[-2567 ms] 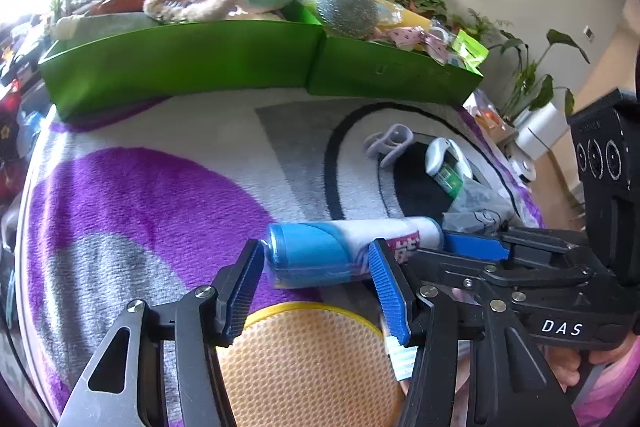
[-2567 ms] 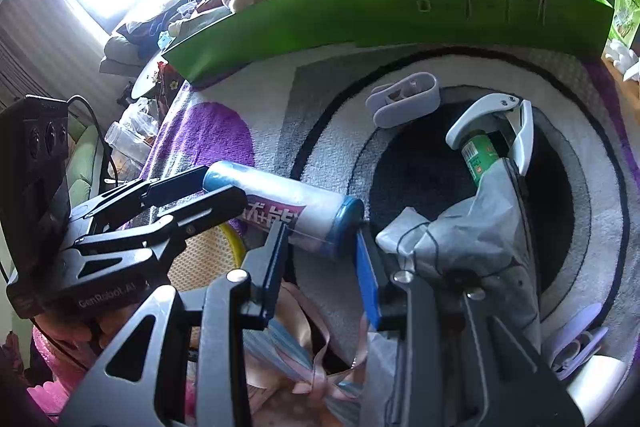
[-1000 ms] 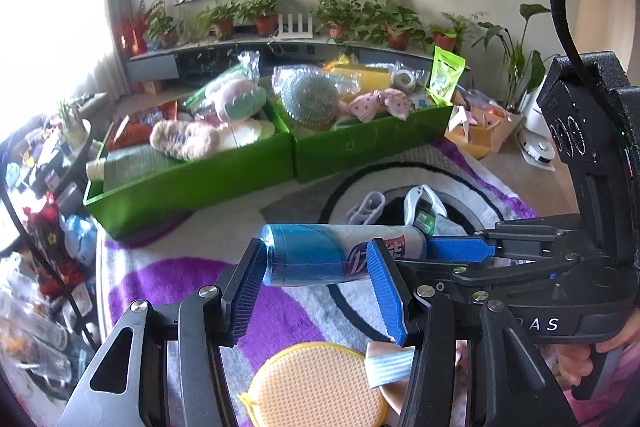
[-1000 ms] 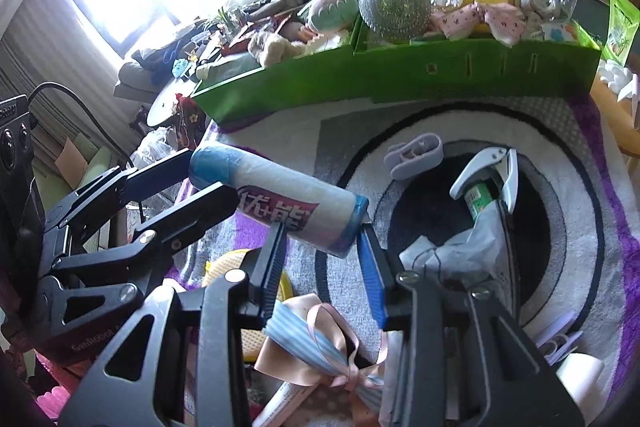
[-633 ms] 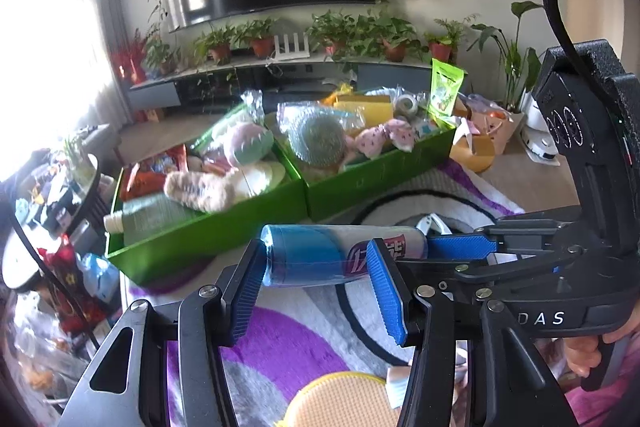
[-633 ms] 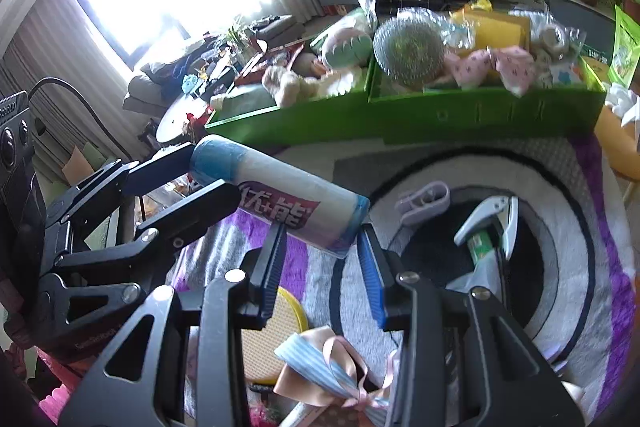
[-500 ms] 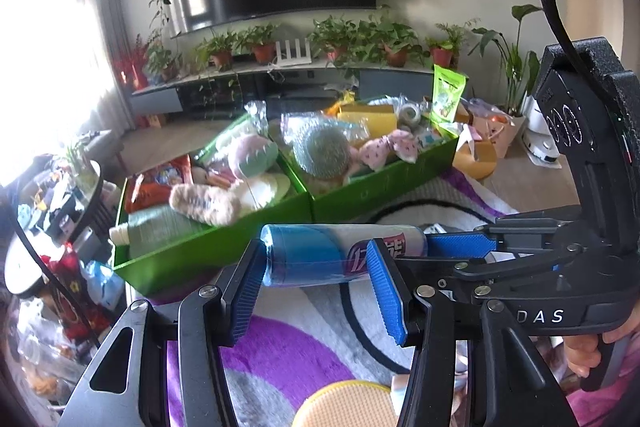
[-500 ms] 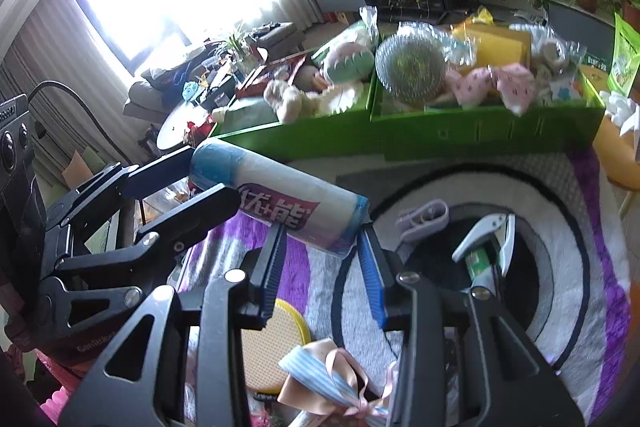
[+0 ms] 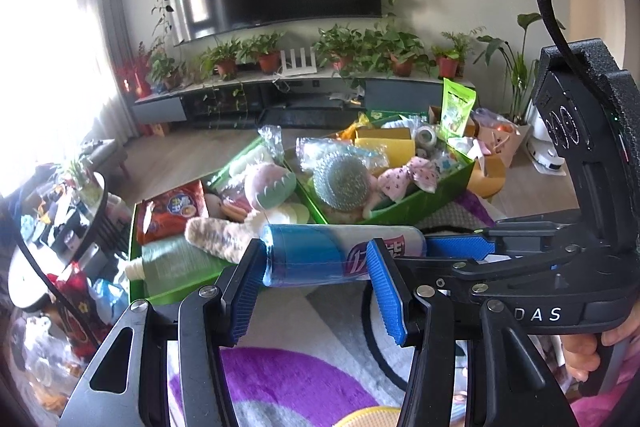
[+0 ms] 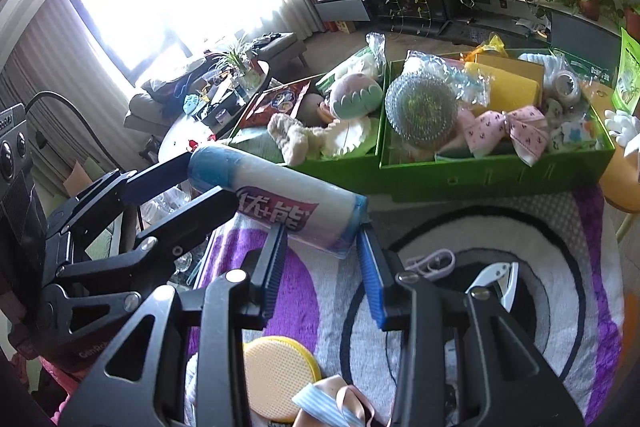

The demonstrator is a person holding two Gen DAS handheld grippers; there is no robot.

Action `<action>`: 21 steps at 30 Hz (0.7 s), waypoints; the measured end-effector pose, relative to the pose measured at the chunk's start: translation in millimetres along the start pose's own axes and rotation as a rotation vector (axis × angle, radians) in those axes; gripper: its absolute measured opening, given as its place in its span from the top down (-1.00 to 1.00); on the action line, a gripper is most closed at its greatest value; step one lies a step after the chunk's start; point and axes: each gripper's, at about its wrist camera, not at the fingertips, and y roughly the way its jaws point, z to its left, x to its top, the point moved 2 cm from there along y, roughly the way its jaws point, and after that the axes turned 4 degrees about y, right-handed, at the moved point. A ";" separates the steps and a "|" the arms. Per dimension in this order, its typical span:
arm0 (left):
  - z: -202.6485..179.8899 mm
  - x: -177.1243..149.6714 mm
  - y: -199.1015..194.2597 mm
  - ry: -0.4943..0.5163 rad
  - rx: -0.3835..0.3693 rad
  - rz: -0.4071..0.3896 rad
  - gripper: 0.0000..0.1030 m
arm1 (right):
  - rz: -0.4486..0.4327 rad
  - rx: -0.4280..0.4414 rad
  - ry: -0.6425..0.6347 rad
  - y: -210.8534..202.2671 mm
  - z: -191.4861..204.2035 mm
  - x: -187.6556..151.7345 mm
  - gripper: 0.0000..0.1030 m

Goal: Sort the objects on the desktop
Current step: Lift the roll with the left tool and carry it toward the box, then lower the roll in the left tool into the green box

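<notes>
I hold the blue-ended roll clamped at each end, left gripper and right gripper together; it hangs level above the rug's far edge, clear for the green bins.

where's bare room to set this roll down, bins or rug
Both green bins are heaped full. Free patches: the rug strip between the bins' front wall and the clip, and the purple patch above the yellow pad.

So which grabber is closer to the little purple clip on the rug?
Right. The right gripper holds one end of the roll, just left of the purple clip; the left gripper holds the blue end, farther left.
</notes>
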 end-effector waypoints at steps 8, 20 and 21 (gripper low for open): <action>12.5 14.1 4.2 0.002 0.008 -0.017 0.01 | -0.004 0.000 0.017 6.1 2.1 21.0 0.29; 30.6 29.6 19.7 0.019 0.018 -0.013 0.01 | 0.016 0.036 0.064 22.8 1.1 45.1 0.29; 32.2 30.8 22.3 0.020 0.017 -0.010 0.01 | 0.019 0.040 0.071 26.2 0.4 47.5 0.29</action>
